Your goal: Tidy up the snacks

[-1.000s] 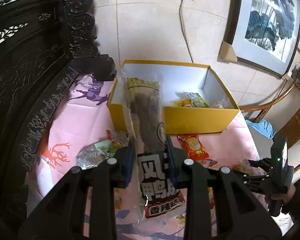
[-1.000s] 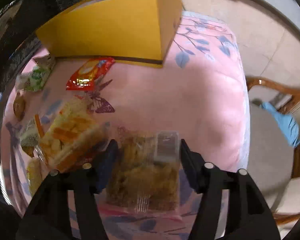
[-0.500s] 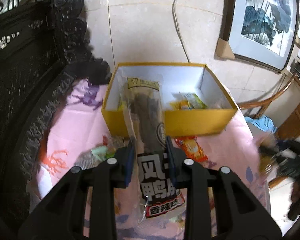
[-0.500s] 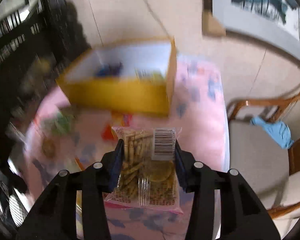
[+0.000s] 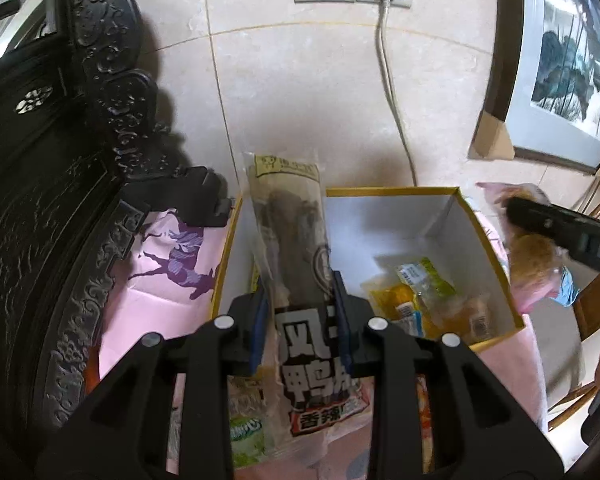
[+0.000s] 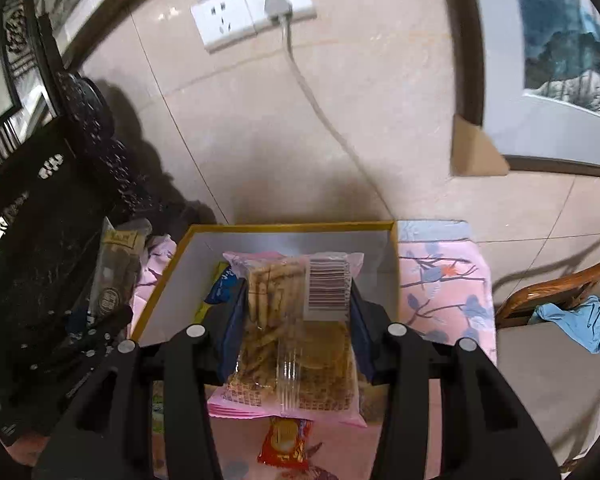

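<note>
The left gripper (image 5: 300, 320) is clamped on a long clear duck-neck packet (image 5: 296, 264), its blue-padded fingers (image 5: 259, 320) pressing both sides at mid-length. The packet's lower label carries large black Chinese characters, partly covered, with "香辣" legible on the red strip at the bottom; its top end shows a small tan header whose print is too small to read. The packet stands upright in front of the fingers, over the left part of the yellow box (image 5: 496, 256). Inside the box, to the right of the fingers, lie yellow and green snack packets (image 5: 420, 288).

The right gripper (image 6: 296, 320) is closed on a pink-edged biscuit packet (image 6: 292, 344), holding it by its sides. A white barcode sticker (image 6: 327, 285) sits on the packet's upper right; biscuit sticks and round crackers show through the clear film. The packet hangs above the box's near edge. Below the fingers, a red snack sachet (image 6: 286, 442) lies on the pink floral tablecloth (image 6: 440, 280). Beyond the box, a plug sits in a white wall socket (image 6: 256, 4).
</note>
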Demonstrator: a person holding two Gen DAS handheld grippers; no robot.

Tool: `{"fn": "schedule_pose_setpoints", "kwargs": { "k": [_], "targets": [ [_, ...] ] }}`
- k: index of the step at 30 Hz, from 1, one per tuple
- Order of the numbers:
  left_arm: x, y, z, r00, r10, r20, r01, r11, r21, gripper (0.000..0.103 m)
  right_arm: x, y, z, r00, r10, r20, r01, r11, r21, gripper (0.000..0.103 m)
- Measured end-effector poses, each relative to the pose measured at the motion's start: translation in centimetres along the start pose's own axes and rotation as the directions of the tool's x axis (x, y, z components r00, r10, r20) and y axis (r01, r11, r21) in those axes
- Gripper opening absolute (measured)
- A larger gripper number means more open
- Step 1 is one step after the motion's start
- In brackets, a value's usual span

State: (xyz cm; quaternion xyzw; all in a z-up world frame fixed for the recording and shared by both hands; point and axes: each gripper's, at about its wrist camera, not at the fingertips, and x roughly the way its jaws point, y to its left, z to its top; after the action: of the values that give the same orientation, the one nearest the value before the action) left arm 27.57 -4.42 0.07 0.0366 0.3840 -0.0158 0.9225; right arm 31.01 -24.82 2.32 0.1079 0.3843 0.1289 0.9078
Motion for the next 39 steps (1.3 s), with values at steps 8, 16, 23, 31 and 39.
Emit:
{"fn": "schedule_pose_setpoints", "kwargs": {
  "k": [8,16,23,31,39],
  "targets": [
    [1.7,1.9,-0.6,0.999,0.031,0.015,-0.029,0.990,-0.134,0.101,2.6,1.2,-0.5,0.999,-0.035,0.000,0.035,0.992,-0.120,0.102],
    [-2.1,6.4,-7.3,0.980,0.200,-0.021,-0.201,0.979,-0.044,0.101,0.0,-0.5,-9.6,0.963,-0.133,-0.235,0.107,0.987,-0.119,0.102],
    [-5.3,10.7,-18.7,0.948,0.237,-0.212,-0.264,0.958,-0.109,0.101,1.3,0.2,-20.6,0.905,-0.235,-0.353,0.235,0.971,-0.043,0.102],
    [-4.1,9.6,-23.3,0.950,0.174,-0.260,-0.200,0.977,-0.079,0.101,2.5,0.2,-25.3,0.894,-0.253,-0.370,0.300,0.951,0.073,0.102],
    [2.1,7.2,-24.2,0.921,0.222,-0.321,-0.218,0.975,0.050,0.101,1.7,1.3,-26.5,0.890,-0.249,-0.383,0.308,0.946,0.100,0.102]
  ]
}}
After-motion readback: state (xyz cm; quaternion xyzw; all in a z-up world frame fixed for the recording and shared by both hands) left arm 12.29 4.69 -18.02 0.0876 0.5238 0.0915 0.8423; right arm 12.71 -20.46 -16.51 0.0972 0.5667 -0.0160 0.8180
